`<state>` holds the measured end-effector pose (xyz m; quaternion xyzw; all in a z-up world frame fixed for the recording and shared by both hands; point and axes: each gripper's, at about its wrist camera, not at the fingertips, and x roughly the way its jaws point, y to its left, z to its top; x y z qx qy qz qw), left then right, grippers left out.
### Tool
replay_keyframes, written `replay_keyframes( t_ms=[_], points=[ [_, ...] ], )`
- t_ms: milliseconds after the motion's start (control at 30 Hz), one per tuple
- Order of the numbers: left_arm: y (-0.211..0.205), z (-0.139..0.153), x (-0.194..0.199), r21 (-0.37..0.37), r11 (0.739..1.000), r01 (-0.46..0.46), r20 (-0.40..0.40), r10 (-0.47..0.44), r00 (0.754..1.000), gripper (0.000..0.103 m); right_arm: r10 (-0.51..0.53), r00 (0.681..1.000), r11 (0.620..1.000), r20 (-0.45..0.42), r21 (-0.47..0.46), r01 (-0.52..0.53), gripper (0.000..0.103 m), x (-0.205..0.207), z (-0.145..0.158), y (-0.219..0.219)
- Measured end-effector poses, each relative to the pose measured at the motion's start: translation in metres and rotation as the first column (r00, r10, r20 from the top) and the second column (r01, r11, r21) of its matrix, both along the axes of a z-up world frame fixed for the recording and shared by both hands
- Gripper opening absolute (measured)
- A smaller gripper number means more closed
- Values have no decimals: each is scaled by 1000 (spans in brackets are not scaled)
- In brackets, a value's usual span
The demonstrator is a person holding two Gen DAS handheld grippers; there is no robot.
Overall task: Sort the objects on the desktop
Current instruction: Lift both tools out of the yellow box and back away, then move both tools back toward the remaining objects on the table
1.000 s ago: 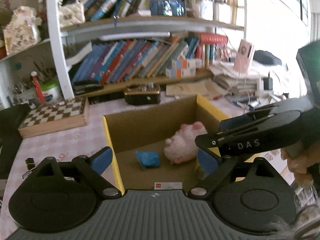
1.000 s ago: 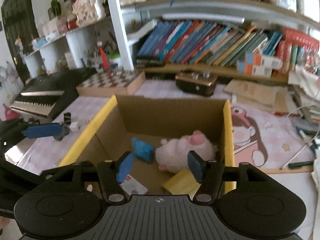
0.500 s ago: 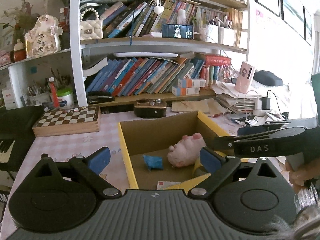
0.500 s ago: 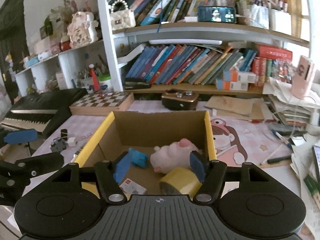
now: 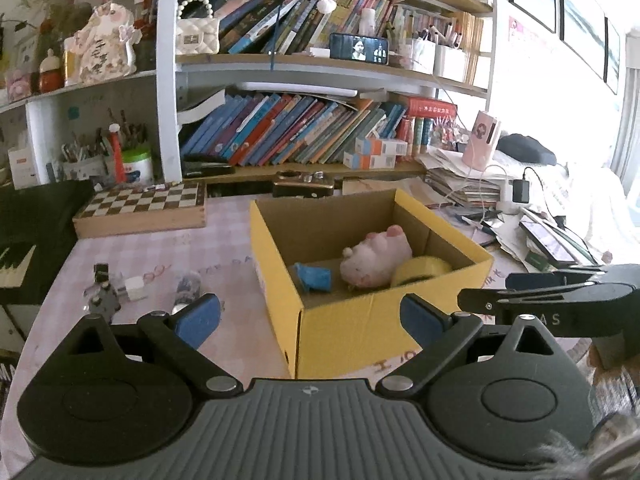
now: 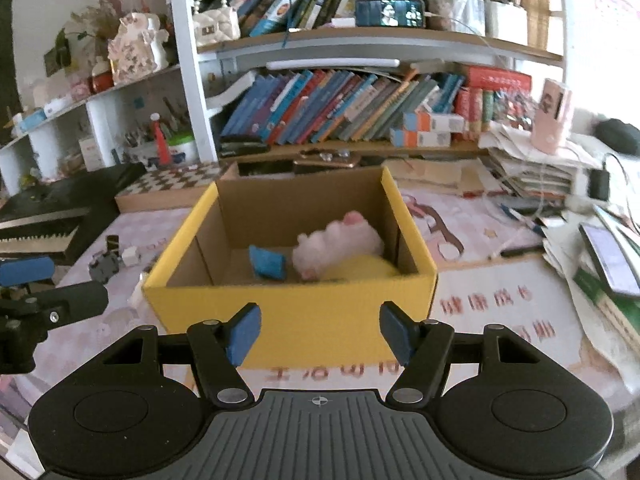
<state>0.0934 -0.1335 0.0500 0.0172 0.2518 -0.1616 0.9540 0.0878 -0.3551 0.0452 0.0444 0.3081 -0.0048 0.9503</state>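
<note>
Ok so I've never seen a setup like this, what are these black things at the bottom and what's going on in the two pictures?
They are two hand-held grasping tools, each carrying a camera that looks out along its fingers. One picture is from the left tool, the other from the right tool. Both are open and hold nothing. On the desk a yellow cardboard box holds a pink plush toy, a blue item and a yellow tape roll. Small bits lie left of the box.

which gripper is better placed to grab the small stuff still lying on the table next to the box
Probably the left gripper. The binder clip and white cube lie left of the yellow box, just beyond its open, empty jaws. The right gripper faces the box wall.
</note>
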Motion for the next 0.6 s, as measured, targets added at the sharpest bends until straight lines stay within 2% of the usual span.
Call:
replay_keyframes(
  t_ms=[400, 600],
  points=[
    [45, -26, -41, -6, 1000, -2, -74, 2, 997, 97, -117, 992, 993, -47, -23, 116, 67, -56, -17, 45],
    [61, -34, -53, 8, 1000, 29, -105, -28, 994, 97, -147, 985, 989, -86, -23, 146, 69, -72, -27, 67]
  ],
)
